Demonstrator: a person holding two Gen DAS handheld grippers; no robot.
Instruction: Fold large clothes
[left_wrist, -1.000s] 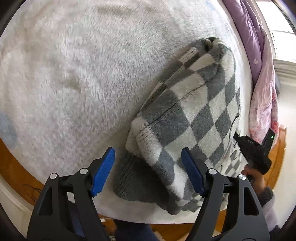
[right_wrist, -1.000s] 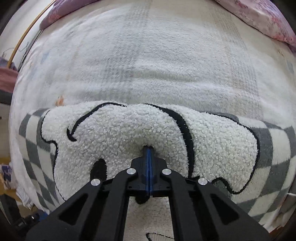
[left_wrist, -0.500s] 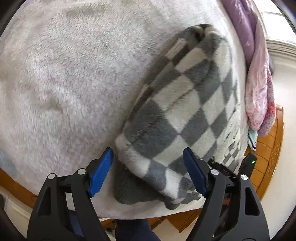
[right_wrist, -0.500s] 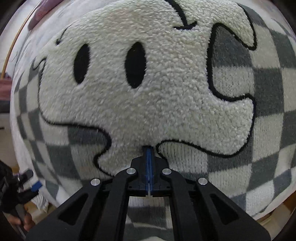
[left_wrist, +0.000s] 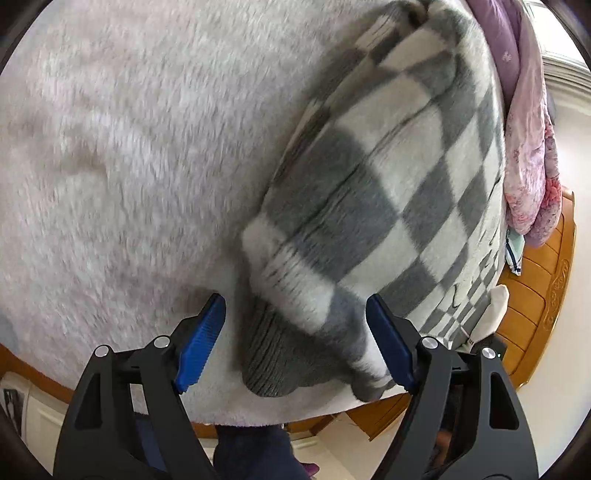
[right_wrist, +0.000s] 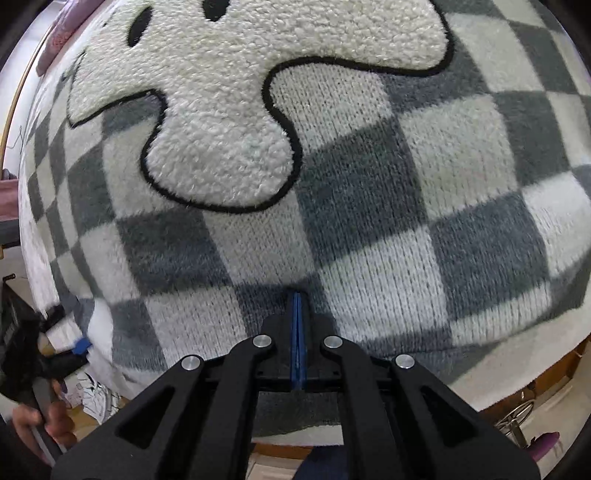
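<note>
While the checkered sweater (left_wrist: 376, 192) lies spread along the bed's near edge, its ribbed cuff (left_wrist: 273, 362) is straddled — not touched — by the wide-open left gripper (left_wrist: 295, 339). The white fleece blanket (left_wrist: 129, 155) is left bare toward the far-left side. The right gripper (right_wrist: 296, 325) is seen fully closed over the sweater's hem — no fabric visibly pinched.

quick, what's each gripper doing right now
left gripper: jaws open, astride the sweater cuff, not gripping it
right gripper: jaws shut, holding nothing visible
</note>
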